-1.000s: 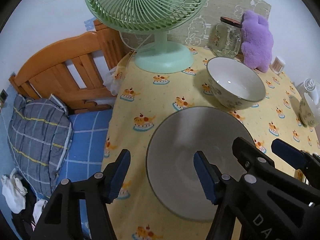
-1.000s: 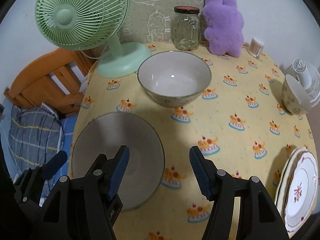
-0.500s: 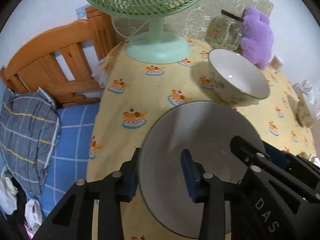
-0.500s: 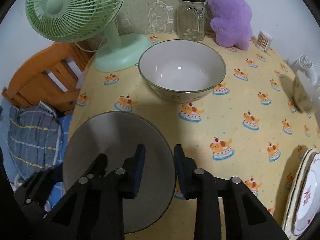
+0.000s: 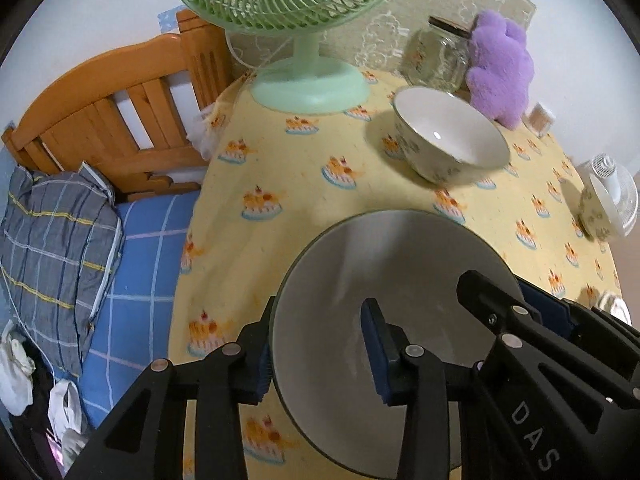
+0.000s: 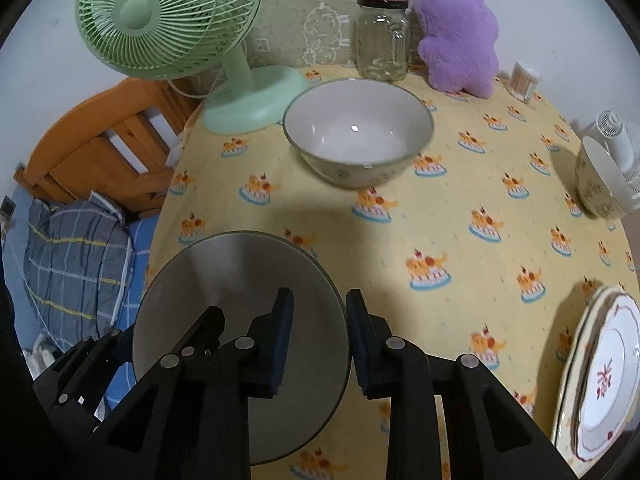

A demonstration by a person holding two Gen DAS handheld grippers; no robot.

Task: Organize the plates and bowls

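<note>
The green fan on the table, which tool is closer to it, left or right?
Left, though not by much. The left tool grips the grey bowl's rim on the side nearer the green fan; the right tool grips the opposite rim, farther away.

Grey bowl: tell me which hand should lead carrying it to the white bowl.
Right, probably. Both the left gripper and right gripper clamp the grey bowl's rim, but the right grips the side nearer the white bowl.

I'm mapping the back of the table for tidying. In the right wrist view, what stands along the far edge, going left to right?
Green fan → glass jar → purple plush toy → small cotton-swab container → small white fan.
</note>
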